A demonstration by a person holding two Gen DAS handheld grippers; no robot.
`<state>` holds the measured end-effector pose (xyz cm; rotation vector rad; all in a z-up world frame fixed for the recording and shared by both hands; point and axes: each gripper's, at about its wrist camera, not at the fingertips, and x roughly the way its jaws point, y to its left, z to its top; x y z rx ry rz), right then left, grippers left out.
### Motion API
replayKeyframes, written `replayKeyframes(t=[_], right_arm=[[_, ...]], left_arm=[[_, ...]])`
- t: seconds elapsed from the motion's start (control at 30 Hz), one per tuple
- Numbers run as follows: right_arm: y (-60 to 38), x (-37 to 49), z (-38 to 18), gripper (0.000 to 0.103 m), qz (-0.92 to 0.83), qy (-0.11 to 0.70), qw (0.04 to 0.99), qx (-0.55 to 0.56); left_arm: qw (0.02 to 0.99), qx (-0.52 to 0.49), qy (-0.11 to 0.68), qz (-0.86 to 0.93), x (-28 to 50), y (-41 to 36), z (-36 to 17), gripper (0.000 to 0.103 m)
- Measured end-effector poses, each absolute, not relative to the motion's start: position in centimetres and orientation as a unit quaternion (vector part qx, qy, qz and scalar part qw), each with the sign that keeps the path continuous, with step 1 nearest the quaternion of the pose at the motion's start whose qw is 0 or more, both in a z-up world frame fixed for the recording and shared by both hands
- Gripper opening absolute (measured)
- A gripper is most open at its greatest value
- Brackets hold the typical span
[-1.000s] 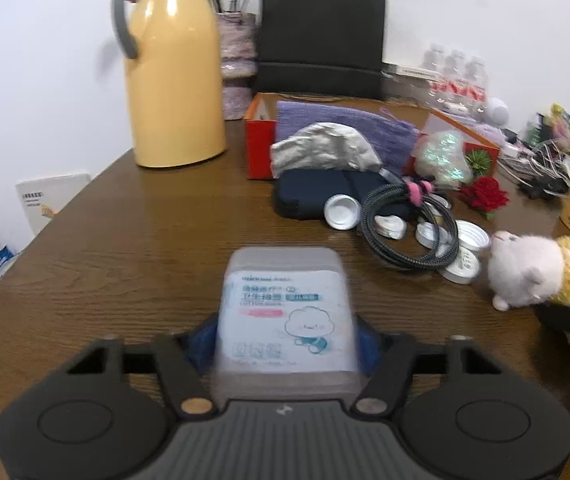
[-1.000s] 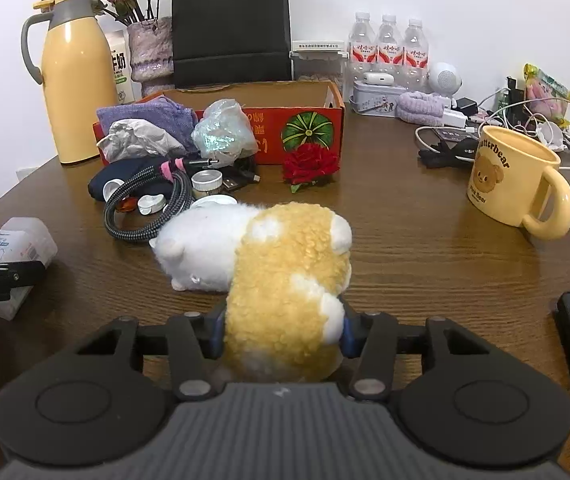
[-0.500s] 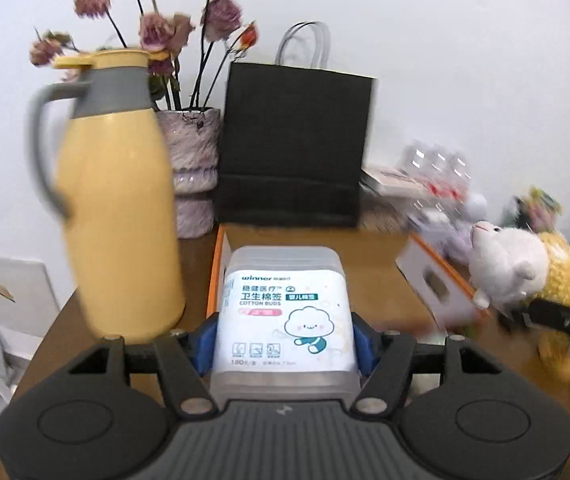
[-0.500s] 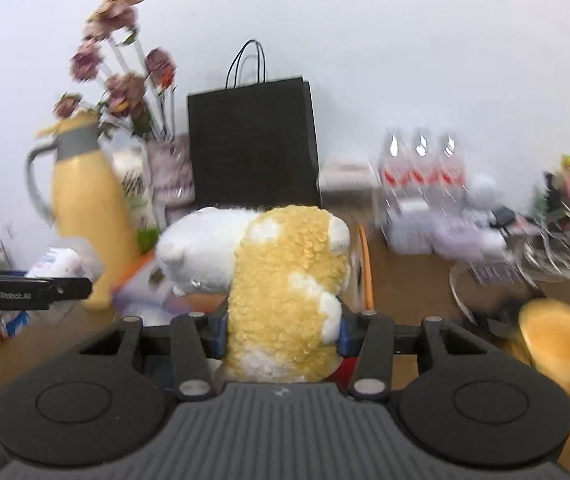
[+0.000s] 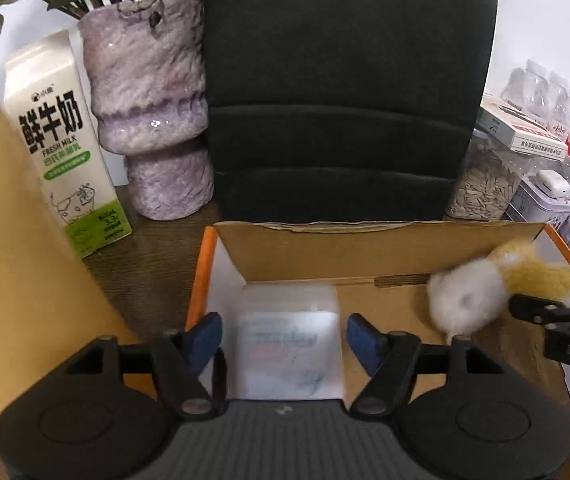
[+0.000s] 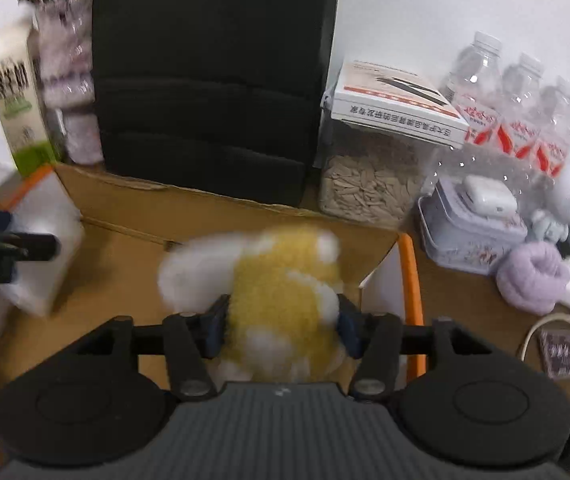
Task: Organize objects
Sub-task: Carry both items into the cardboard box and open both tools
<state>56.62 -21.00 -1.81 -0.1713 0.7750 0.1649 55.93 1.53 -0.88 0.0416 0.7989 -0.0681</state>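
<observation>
My left gripper is open above the left end of the cardboard box. The clear cotton-bud box lies blurred between its spread fingers, inside the cardboard box and free of the pads. My right gripper is shut on the white and yellow plush toy and holds it over the right end of the cardboard box. The toy also shows at the right of the left wrist view. The cotton-bud box shows at the left of the right wrist view.
A black paper bag stands behind the cardboard box. A milk carton, a purple vase and a yellow thermos stand on the left. A seed jar, water bottles, a tin and cables stand on the right.
Both grippers moved forward and tipped down over the cardboard box. My left gripper opened and let go of the cotton-bud box, which dropped into the cardboard box. The right still holds the toy.
</observation>
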Motion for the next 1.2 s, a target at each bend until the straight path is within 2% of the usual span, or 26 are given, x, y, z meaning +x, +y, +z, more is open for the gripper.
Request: replayKeyframes(t=[0.03, 0.1, 0.23, 0.4, 0.5, 0.63, 0.8, 0.97, 1.2], right_arm=[[-21.0, 57.1, -2.1, 0.079, 0.068, 0.381, 0.918, -0.087], [-21.2, 57.1, -1.7, 0.089, 0.064, 0.373, 0.922, -0.077], [-22.1, 56.8, -0.9, 0.090, 0.066, 0.366, 0.926, -0.065], [-23.2, 53.4, 2.7, 0.091, 0.075, 0.349, 0.933, -0.045], [-23.9, 48.2, 5.3, 0.100, 0.089, 0.317, 0.944, -0.032], [-24.4, 39.1, 7.4, 0.103, 0.109, 0.264, 0.958, -0.016], [-24.6, 26.8, 6.4, 0.103, 0.122, 0.226, 0.967, 0.005], [-24.4, 14.8, 3.3, 0.103, 0.136, 0.227, 0.964, 0.026], [-25.4, 4.6, -0.2, 0.103, 0.128, 0.269, 0.954, 0.038]], left_arm=[[0.921, 0.020, 0.388, -0.035, 56.1, 1.5, -1.0, 0.076], [0.920, 0.021, 0.390, -0.038, 56.3, 1.3, -1.0, 0.078], [0.924, 0.026, 0.380, -0.032, 55.4, 1.3, 0.3, 0.080], [0.942, 0.032, 0.334, -0.013, 50.9, 1.8, 4.9, 0.084], [0.954, 0.032, 0.299, -0.018, 45.1, 2.2, 7.7, 0.088], [0.968, 0.007, 0.242, -0.061, 34.2, 2.9, 9.5, 0.100], [0.970, -0.016, 0.224, -0.097, 21.3, 2.4, 7.6, 0.101], [0.969, -0.011, 0.227, -0.092, 10.7, 1.1, 4.0, 0.101], [0.955, 0.004, 0.284, -0.081, 4.3, -0.2, -0.1, 0.101]])
